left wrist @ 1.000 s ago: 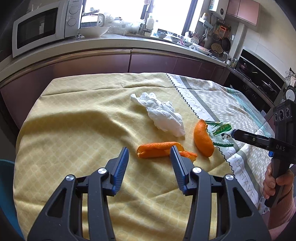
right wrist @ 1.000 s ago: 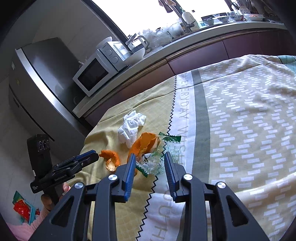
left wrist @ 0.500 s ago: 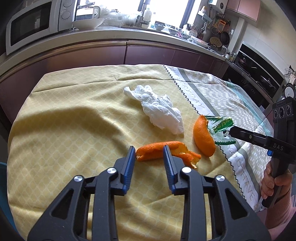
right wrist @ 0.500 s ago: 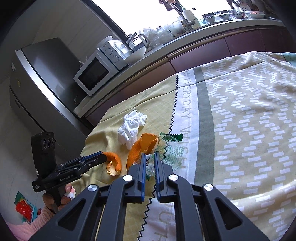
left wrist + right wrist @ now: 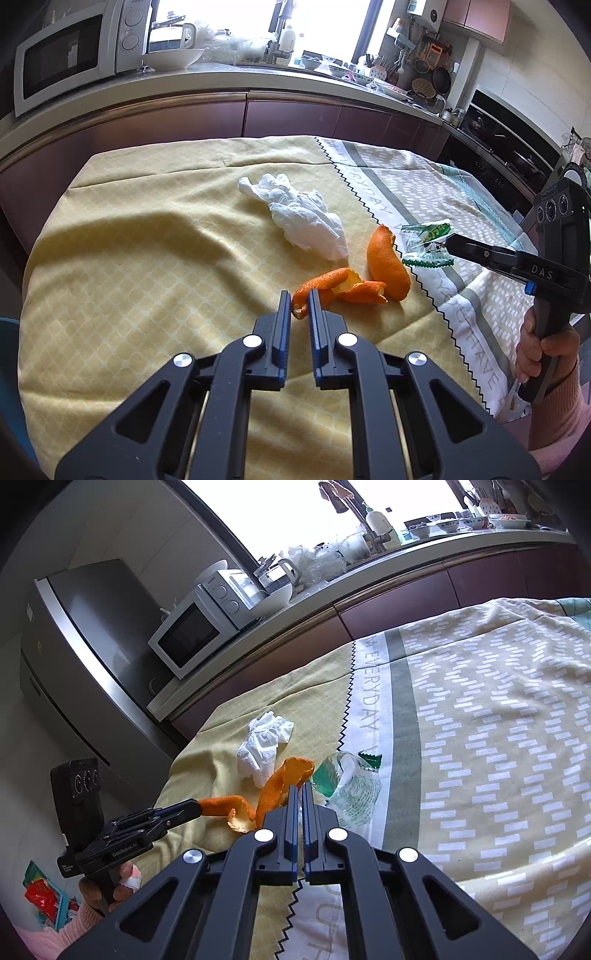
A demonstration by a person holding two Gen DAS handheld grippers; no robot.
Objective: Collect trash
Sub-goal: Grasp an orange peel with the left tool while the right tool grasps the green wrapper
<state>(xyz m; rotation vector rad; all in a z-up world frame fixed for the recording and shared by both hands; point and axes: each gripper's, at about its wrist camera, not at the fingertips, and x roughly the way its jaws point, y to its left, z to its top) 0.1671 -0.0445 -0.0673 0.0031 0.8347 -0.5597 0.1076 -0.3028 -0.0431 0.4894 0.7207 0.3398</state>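
- Left gripper (image 5: 297,297): just closing, nipping curled orange peel (image 5: 334,286) end on yellow cloth (image 5: 147,277); light, limp, tearable
- Right gripper (image 5: 300,794): just closed, pinching clear wrapper (image 5: 347,779) edge; featherlight, slippery, crinkly

Matt woven tablecloth (image 5: 147,266), crumpled paper tissue (image 5: 306,218)

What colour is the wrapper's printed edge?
Green, on clear plastic wrapper; left wrist view shows it best.

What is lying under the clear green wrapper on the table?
The wrapper lies on the tablecloth; its grey-and-white print shows through the clear film. What the cloth covers cannot be seen. The right gripper pinches its edge.
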